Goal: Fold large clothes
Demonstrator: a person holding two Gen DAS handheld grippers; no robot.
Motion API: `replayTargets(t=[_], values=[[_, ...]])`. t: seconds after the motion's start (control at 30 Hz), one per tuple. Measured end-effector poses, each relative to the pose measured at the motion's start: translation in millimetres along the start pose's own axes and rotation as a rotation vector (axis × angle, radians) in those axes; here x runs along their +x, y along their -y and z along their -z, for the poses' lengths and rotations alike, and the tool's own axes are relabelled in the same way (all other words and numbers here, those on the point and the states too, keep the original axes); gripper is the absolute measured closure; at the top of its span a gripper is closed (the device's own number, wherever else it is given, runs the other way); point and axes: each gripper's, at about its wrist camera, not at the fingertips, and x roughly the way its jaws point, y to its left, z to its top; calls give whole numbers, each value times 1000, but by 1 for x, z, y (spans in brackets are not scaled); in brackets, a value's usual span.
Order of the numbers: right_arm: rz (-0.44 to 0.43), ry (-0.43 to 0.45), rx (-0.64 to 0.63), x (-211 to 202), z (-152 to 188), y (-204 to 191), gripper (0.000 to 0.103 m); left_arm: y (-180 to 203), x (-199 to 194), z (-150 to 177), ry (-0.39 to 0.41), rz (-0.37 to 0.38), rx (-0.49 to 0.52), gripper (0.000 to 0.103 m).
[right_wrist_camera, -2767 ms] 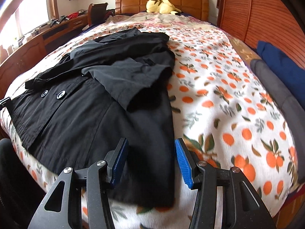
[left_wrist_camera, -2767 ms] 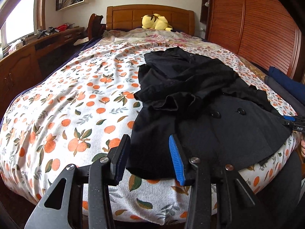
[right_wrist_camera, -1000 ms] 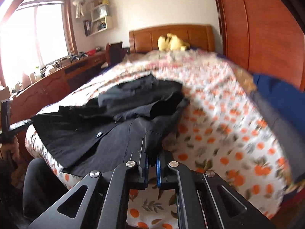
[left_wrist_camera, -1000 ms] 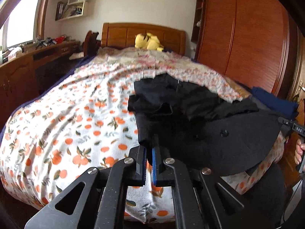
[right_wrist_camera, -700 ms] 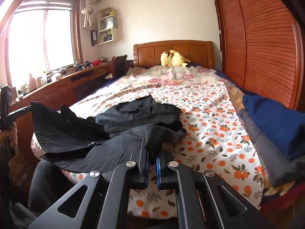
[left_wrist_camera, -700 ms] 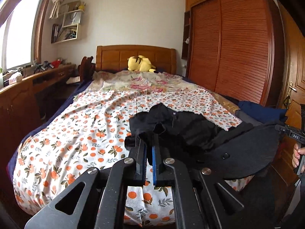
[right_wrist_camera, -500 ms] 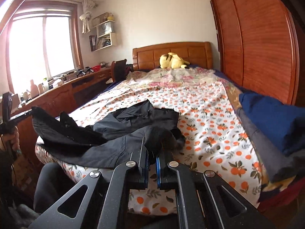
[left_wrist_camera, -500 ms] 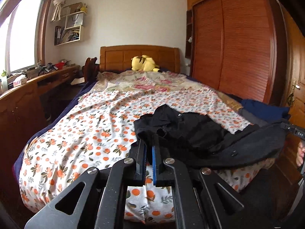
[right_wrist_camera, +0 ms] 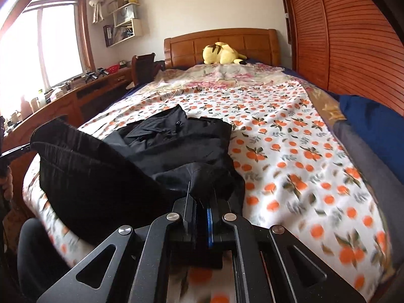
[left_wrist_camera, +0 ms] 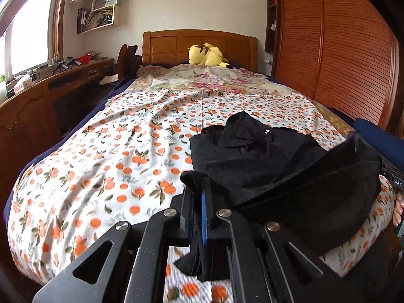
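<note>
A black coat (left_wrist_camera: 255,156) lies on the bed's orange-print sheet (left_wrist_camera: 113,151), its collar end toward the headboard. My left gripper (left_wrist_camera: 198,197) is shut on the coat's left hem corner, lifted above the bed's foot. My right gripper (right_wrist_camera: 202,197) is shut on the right hem corner of the coat (right_wrist_camera: 174,146). The hem hangs in a raised sag between them. The other gripper shows at each view's edge: the right gripper (left_wrist_camera: 395,180) in the left wrist view, the left gripper (right_wrist_camera: 14,152) in the right wrist view.
A yellow plush toy (left_wrist_camera: 205,55) lies by the wooden headboard (left_wrist_camera: 199,46). A wooden desk (left_wrist_camera: 38,96) runs along the left. A slatted wardrobe (left_wrist_camera: 335,58) stands on the right. Blue and grey bedding (right_wrist_camera: 373,123) lies on the bed's right edge.
Both grippers closed on the hem corners and lifted them. Over the last half second they have carried the hem forward over the coat's body, toward the headboard.
</note>
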Motion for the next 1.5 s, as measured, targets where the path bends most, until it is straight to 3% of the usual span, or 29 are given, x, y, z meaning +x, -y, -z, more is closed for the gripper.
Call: replayTargets(t=[0.33, 0.53, 0.63, 0.7, 0.73, 1.0, 1.03, 1.1, 1.2, 1.4, 1.5], values=[[108, -11, -86, 126, -77, -7, 98, -3, 67, -63, 45, -60, 19, 98], [148, -108, -152, 214, -109, -17, 98, -11, 114, -78, 13, -40, -12, 97], [152, -160, -175, 251, -123, -20, 98, -7, 127, -82, 19, -37, -4, 87], [162, -181, -179, 268, -135, -22, 98, -7, 133, -84, 29, -7, -13, 68], [171, -188, -181, 278, -142, -21, 98, -7, 134, -84, 34, 4, -14, 64], [276, -254, -212, 345, -192, -26, 98, 1, 132, -78, 39, 72, 45, 60], [293, -251, -208, 351, -198, -27, 98, 2, 132, -79, 44, 80, 45, 54], [343, -251, -170, 365, -211, -26, 98, 2, 131, -79, 54, 92, 47, 26], [384, -251, -52, 377, -222, -19, 98, 1, 133, -77, 49, 96, 46, 24], [567, -211, -68, 389, -245, -25, 98, -2, 134, -75, 37, 81, 38, 24], [550, -199, -78, 383, -255, -25, 98, 0, 135, -73, 31, 80, 46, 24]])
